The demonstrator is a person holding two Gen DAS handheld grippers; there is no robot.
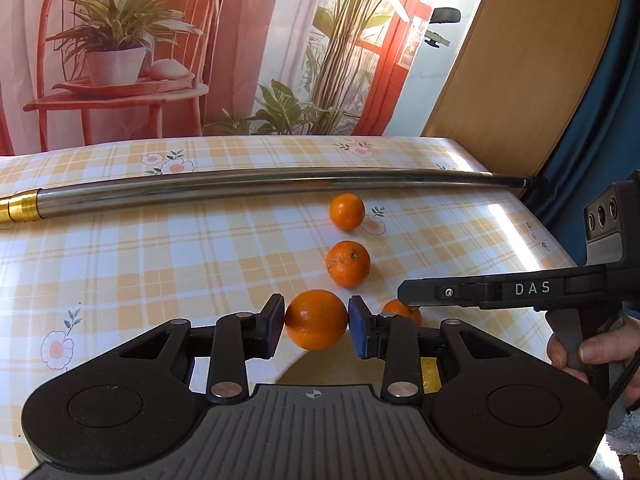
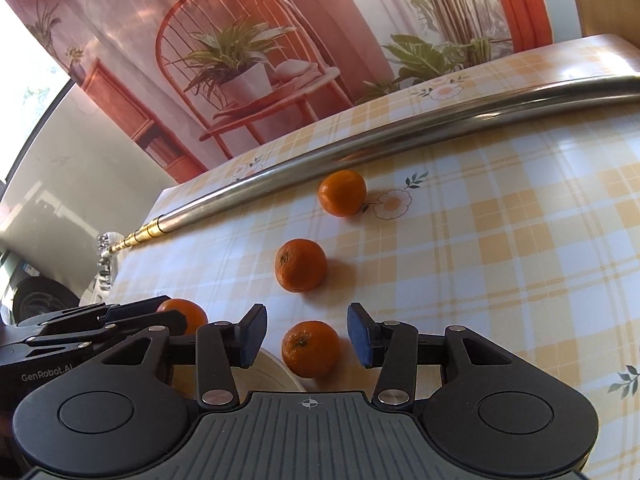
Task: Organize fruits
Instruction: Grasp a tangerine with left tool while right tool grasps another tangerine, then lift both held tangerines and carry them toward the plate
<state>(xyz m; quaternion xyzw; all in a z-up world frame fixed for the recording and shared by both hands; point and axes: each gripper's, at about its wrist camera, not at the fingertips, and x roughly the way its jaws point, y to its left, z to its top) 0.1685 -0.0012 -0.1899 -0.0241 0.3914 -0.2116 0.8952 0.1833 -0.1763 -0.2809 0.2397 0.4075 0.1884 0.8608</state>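
Several oranges lie on a yellow plaid tablecloth. My left gripper (image 1: 316,320) is shut on one orange (image 1: 316,319), held just above a pale plate (image 1: 320,374). The right wrist view shows that orange (image 2: 188,314) beside the left gripper (image 2: 168,314). My right gripper (image 2: 308,340) is open, its blue pads on either side of an orange (image 2: 310,348) resting on the cloth, with gaps on both sides. That fruit (image 1: 402,312) peeks out under the right gripper (image 1: 406,294). Two more oranges (image 2: 301,265) (image 2: 342,193) sit farther out in a row.
A long metal pole (image 1: 240,192) with a gold end lies across the table behind the fruit. The plate's rim (image 2: 276,368) is at the near edge. A hand (image 1: 580,354) grips the right tool's handle. A printed backdrop hangs behind the table.
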